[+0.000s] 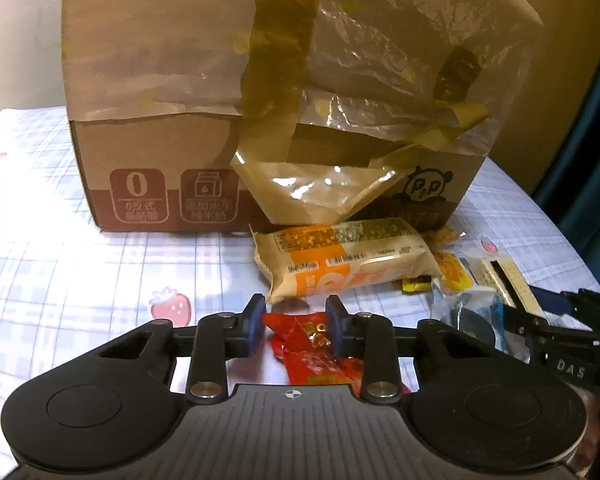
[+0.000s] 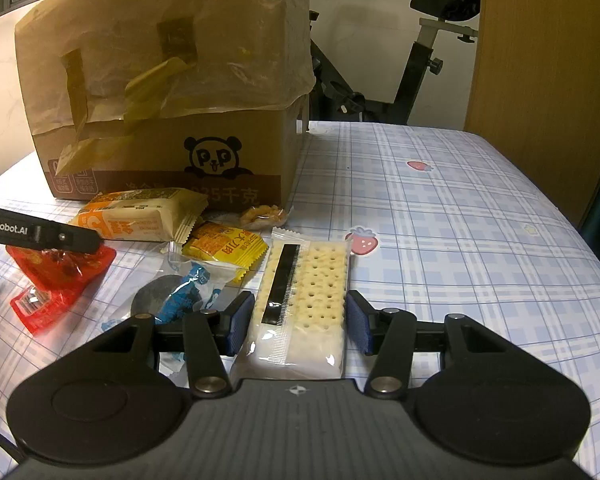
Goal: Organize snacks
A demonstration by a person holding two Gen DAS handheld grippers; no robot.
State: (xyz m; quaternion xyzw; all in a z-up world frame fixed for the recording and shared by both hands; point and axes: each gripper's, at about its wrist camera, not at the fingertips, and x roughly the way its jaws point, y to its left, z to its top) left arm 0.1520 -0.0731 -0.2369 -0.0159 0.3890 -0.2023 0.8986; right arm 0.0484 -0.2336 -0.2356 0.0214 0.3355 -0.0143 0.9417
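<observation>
Plainly, one table (image 2: 440,220) under a checked strawberry cloth carries one cardboard box (image 2: 172,132) draped in clear plastic, with six snack packs lying in front of it. One cracker pack (image 2: 304,300) lies between the fingers of the right gripper (image 2: 298,322), half open around it; whether they press it I cannot tell. One red candy pack (image 1: 304,340) sits between the narrowed fingers of the left gripper (image 1: 296,326), which touch its wrapper
</observation>
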